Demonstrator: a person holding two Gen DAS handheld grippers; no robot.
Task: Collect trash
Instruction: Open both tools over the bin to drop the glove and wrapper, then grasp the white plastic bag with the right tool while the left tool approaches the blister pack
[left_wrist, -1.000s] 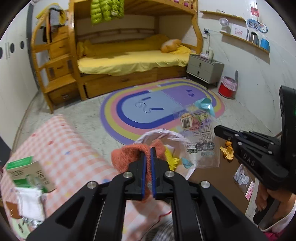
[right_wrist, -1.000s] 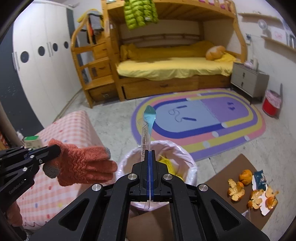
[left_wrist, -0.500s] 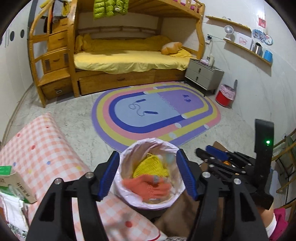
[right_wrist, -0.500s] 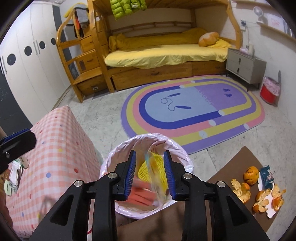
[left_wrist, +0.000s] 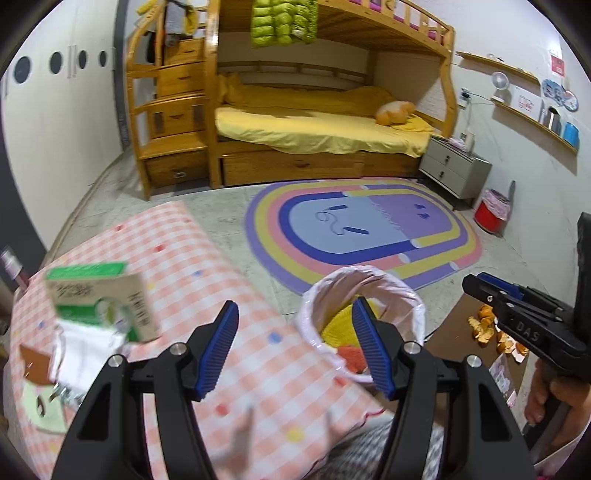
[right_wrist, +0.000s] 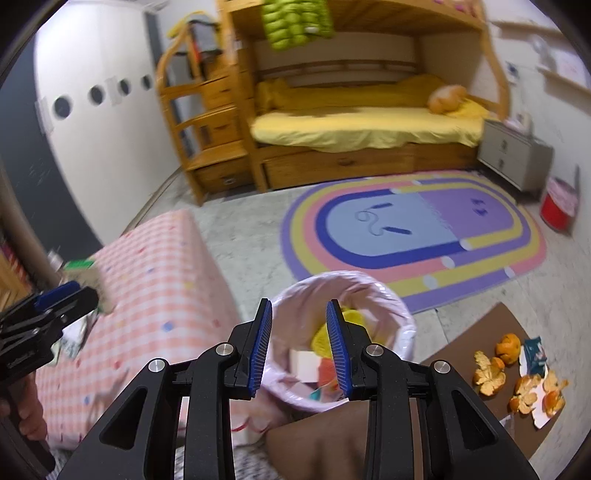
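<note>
In the left wrist view, the left gripper fills the lower middle of the frame, its matte black arms ending in ribbed blue pads that stand wide apart with nothing between them; the jaws have just been opening. Behind the right pad sits the round waste bin lined with a glossy, crinkled pale-pink plastic bag, and inside it show a yellow knitted piece and an orange knitted glove. To the left spreads a pink-and-white checked cloth with coloured dots, bearing a blurred green-and-beige cardboard carton above crumpled white paper at centre left. At the right edge the right gripper reaches in, a hand below it, over a brown board with ragged orange peels. In the right wrist view, the right gripper sits low in the middle, its blue ribbed pads narrowly parted and empty; these jaws too have just been opening. Directly beyond them is the same lined bin, and only here do a flat white card and bits of wrapper show in it beside the glove. This view alone shows the peel pile fully at lower right, with a dark teal wrapper, and the left gripper at the left edge.
</note>
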